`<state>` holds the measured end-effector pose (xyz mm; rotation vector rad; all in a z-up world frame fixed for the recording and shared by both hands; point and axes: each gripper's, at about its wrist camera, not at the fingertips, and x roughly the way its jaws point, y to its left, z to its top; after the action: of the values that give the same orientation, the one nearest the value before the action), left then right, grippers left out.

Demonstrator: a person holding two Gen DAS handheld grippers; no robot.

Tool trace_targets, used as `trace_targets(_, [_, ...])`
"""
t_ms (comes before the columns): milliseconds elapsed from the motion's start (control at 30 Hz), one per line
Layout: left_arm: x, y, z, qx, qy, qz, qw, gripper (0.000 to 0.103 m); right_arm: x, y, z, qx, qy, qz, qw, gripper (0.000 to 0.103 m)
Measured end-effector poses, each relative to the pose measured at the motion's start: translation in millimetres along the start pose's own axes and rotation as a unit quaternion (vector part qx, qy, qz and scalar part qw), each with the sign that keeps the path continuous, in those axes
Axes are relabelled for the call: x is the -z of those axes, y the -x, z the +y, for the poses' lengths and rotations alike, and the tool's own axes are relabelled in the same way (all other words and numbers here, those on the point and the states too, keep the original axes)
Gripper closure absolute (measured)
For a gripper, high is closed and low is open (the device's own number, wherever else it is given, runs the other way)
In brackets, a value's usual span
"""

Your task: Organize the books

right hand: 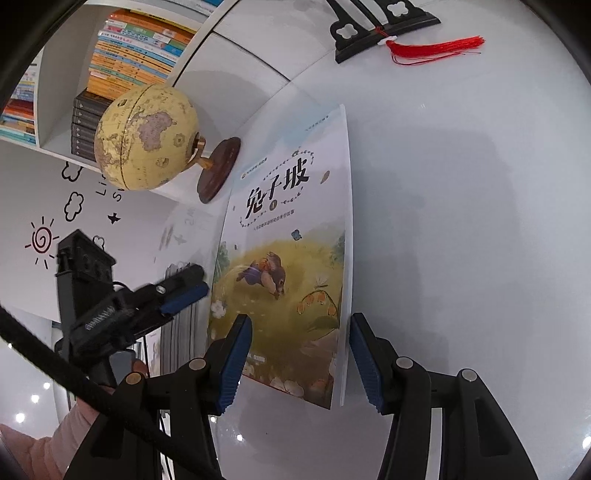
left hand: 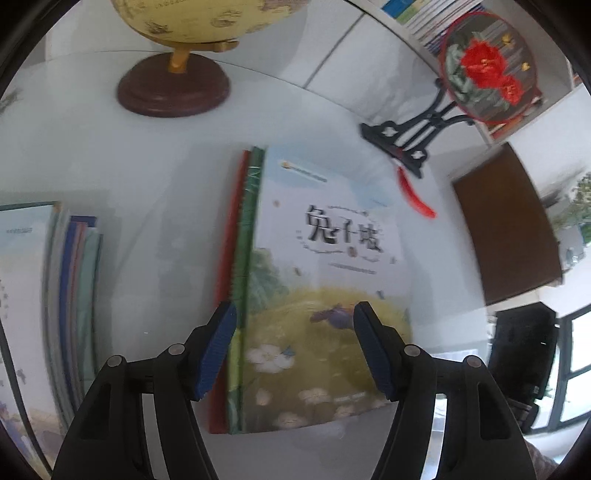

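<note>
The picture book with a pale cover, a rabbit in a yellow meadow and black Chinese title (right hand: 291,258) lies flat on the glossy white tabletop (right hand: 461,221), topmost of a short stack whose green spine (left hand: 247,258) and red spine (left hand: 229,240) show along one side. The right gripper (right hand: 299,358) hovers over the book's near end with its blue-padded jaws apart, one pad above the cover and the other just past the page edge, gripping nothing. The left gripper (left hand: 293,349) stands at the opposite, spine side, jaws likewise apart and empty, one pad over the spines. A second pile of thin books (left hand: 74,295) lies nearby; a cream globe on a dark wooden base (right hand: 147,136) and a black carved stand with a red tassel (right hand: 384,33) sit further back. The likely trouble is a grip that catches only the thin top cover, so the book opens or slides off the stack; uneven pushes from both sides could also skew the books across the slick surface toward the globe.
</note>
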<state>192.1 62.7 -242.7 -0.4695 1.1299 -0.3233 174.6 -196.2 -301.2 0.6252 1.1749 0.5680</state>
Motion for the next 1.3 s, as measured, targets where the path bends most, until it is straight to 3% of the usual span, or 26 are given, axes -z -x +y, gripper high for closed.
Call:
trace_targets(333, [-0.5,-7.9,-0.7,0.003,-0.007,0.019,0.9998,0.039,-0.8,0.7,-6.8,-0.025,-0.026,0.007,0.999,0.049])
trace_targets(500, [-2.9,-13.3,-4.2,0.027,-0.023,0.029,0.9989,0.015,-1.8,0.0,-14.1,-0.058,-0.059,0.012,0.997,0.042])
trace_targets(633, [-2.1,-20.4,-20.3,-0.007,-0.065,0.038,0.9972,0.013,-1.9,-0.7,-19.7,-0.079,-0.087,0.026,0.993,0.046])
trace_targets(667, [-0.5,-19.9,-22.8,-0.016,-0.073,0.035,0.9966,0.015,-2.7,-0.1,-13.5,-0.054,-0.068,0.03,0.996,0.054])
trace_targets(733, [3.2,-15.0,-22.8,-0.034,-0.084,0.022,0.9957,0.033,-3.8,-0.5,-1.5,-0.006,-0.026,0.039,0.999,0.062])
trace_targets(767, [4.8,-12.1,-21.5,-0.041,-0.088,0.015,0.9952,0.056,-4.2,-0.8,3.5,0.012,-0.008,0.043,0.999,0.066])
trace_targets(800, [5.7,-8.5,-18.5,-0.045,-0.087,0.009,0.9951,0.068,-4.2,0.9,4.3,0.025,-0.002,0.042,0.999,0.067])
trace_targets(833, [6.0,-5.7,-14.3,-0.036,-0.08,0.008,0.9961,0.07,-4.2,3.7,3.2,0.035,-0.001,0.038,0.999,0.072])
trace_targets(867, [6.4,-4.0,-11.1,-0.022,-0.07,0.009,0.9972,0.078,-4.2,8.2,0.9,0.038,-0.003,0.033,0.999,0.083])
trace_targets(900, [7.7,-4.7,-9.1,0.022,-0.054,0.019,0.9981,0.093,-4.1,14.8,-0.9,0.035,-0.004,0.023,0.999,0.09])
trace_targets(933, [9.7,-7.2,-11.5,0.038,-0.047,0.028,0.9978,0.092,-4.4,21.8,-1.0,0.031,-0.004,0.013,0.999,0.092])
trace_targets(967, [12.2,-9.3,-18.0,0.029,-0.059,0.029,0.9974,0.092,-4.8,23.7,0.8,0.028,0.002,0.014,0.999,0.092])
trace_targets(1067, [21.9,-15.6,-40.0,-0.025,-0.107,0.028,0.9935,0.09,-1.6,24.1,26.8,0.071,0.079,0.025,0.994,0.092])
trace_targets(1233, [24.9,-11.3,-23.9,-0.033,-0.056,0.039,0.9971,0.088,9.1,37.6,26.1,0.093,0.099,0.029,0.99,0.092])
trace_targets(1300, [28.2,-9.7,-15.9,-0.026,-0.033,0.047,0.998,0.081,15.7,45.4,19.1,0.103,0.1,0.034,0.989,0.092])
